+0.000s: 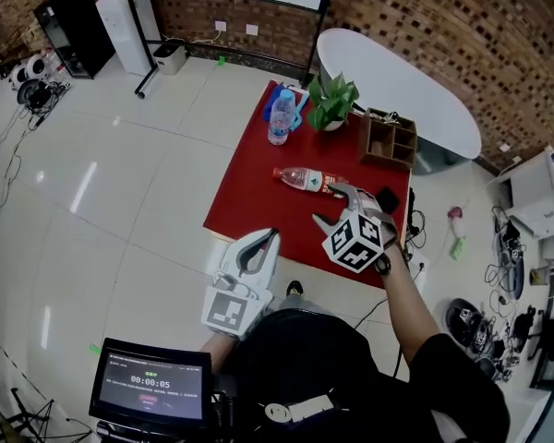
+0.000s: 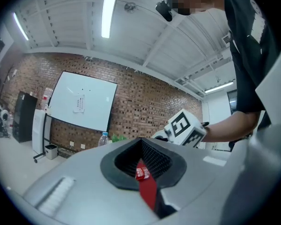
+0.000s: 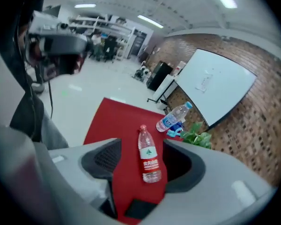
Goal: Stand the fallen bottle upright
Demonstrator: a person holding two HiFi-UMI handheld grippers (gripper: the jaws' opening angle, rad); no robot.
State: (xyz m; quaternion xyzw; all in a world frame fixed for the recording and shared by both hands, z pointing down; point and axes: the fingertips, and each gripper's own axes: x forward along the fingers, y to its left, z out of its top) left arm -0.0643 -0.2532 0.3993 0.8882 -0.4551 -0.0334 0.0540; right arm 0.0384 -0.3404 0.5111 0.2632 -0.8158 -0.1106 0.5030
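A clear bottle with a red label and red cap (image 1: pixel 307 180) lies on its side on the red table (image 1: pixel 249 192), cap pointing left. My right gripper (image 1: pixel 336 207) hangs open just in front of the bottle's base, not touching it. In the right gripper view the fallen bottle (image 3: pixel 149 157) shows in the wide gap of the right gripper (image 3: pixel 143 150), lying on the red top beyond the jaws. My left gripper (image 1: pixel 261 244) is off the table's near left corner, shut and empty; its own view shows the left gripper (image 2: pixel 141 143) with jaws together.
A second bottle with a blue cap (image 1: pixel 279 118) stands upright at the table's far edge beside a potted plant (image 1: pixel 332 102). A wooden box (image 1: pixel 388 139) and a flat black item (image 1: pixel 387 197) sit on the right side. A white oval table (image 1: pixel 397 86) stands behind.
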